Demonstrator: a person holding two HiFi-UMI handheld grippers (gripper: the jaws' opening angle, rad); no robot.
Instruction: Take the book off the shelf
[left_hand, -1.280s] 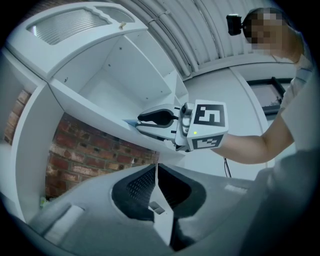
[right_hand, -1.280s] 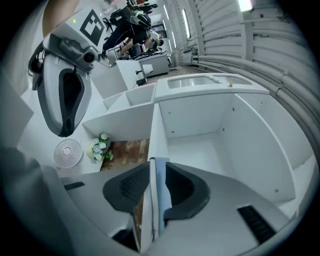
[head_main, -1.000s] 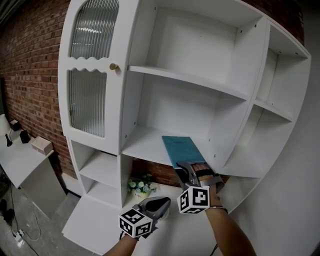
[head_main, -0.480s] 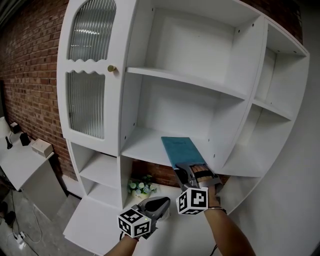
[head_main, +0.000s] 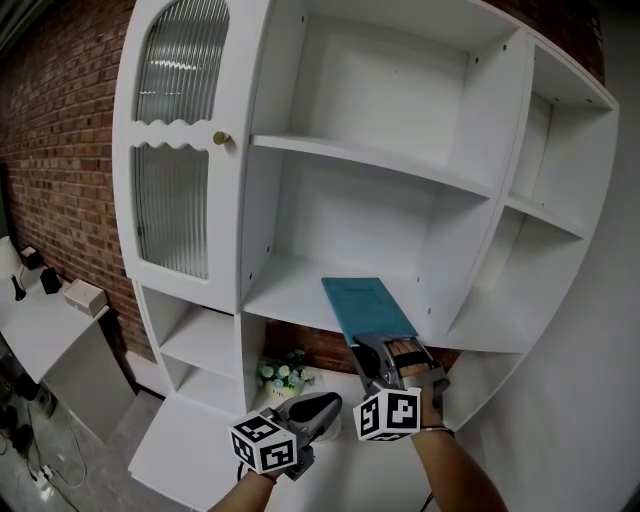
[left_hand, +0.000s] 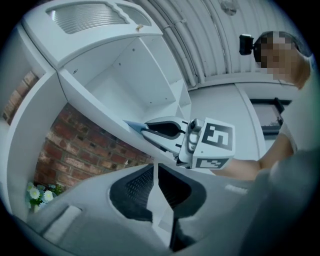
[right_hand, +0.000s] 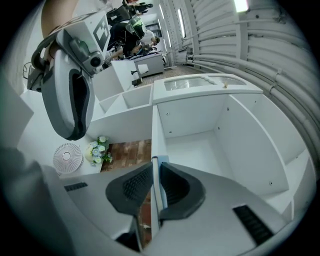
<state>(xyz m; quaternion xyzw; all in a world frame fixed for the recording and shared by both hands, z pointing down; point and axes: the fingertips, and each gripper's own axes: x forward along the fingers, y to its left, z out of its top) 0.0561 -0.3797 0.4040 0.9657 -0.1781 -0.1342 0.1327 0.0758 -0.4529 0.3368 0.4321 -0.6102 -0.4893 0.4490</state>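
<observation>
A thin teal book lies flat on the middle shelf of the white cabinet, and its near end sticks out past the front edge. My right gripper is shut on that near end. In the right gripper view the book's edge runs between the two dark pads. My left gripper hangs lower and to the left, below the shelf, shut with nothing in it. The left gripper view shows the right gripper pinching the book's corner at the shelf edge.
The cabinet has a ribbed glass door with a brass knob on the left and open side shelves on the right. A small bunch of flowers and a white fan sit on the lower shelf. Behind is a brick wall.
My right gripper's jaws have closed on the book's near end, and hand and book have come slightly down toward me. The left gripper has barely moved.
</observation>
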